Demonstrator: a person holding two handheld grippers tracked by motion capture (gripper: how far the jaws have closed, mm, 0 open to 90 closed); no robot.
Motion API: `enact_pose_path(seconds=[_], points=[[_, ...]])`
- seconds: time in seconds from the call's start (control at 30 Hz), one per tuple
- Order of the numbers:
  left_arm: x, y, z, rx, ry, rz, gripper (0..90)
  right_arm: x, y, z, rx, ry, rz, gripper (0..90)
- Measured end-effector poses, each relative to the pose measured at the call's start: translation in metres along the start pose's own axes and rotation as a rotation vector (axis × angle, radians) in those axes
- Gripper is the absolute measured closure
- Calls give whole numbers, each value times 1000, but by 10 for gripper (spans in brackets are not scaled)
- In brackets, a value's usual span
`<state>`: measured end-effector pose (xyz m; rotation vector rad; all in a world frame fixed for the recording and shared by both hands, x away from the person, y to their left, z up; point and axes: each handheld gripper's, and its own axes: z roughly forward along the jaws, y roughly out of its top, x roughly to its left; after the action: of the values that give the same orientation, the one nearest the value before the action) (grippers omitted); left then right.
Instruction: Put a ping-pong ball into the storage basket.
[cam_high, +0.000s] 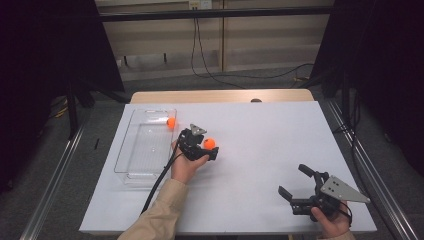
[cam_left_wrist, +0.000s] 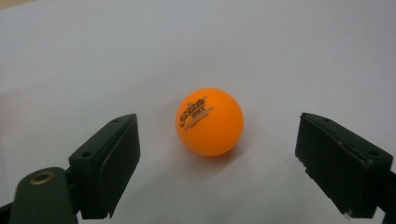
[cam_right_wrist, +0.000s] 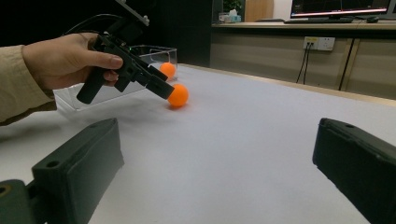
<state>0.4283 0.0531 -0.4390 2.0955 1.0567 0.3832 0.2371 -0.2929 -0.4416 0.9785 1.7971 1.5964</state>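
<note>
A round orange table-tennis ball (cam_left_wrist: 209, 121) with small dark printed lettering, too small to read, sits between the open left gripper (cam_left_wrist: 217, 156) jaws, untouched; the right gripper (cam_high: 295, 184) gapes empty.

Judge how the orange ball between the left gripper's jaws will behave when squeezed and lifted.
The ball looks like a table-tennis ball, so probably very light. Round and smooth on the flat table, it may roll or squirt away, since the left gripper isn't touching it.

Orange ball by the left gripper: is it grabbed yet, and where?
Not yet. The orange ball sits on the table between the left gripper jaws, which stand apart from both its sides. The right gripper is open and holds nothing.
</note>
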Motion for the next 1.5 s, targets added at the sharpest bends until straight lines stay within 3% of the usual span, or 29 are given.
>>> enact_pose_path(seconds=[0.83,1.5], points=[[0,2,11,19,19,-14,314,0,0,0,-3,1,-2,9],[1,2,19,24,16,-20,396,0,0,0,-2,2,-2,9]])
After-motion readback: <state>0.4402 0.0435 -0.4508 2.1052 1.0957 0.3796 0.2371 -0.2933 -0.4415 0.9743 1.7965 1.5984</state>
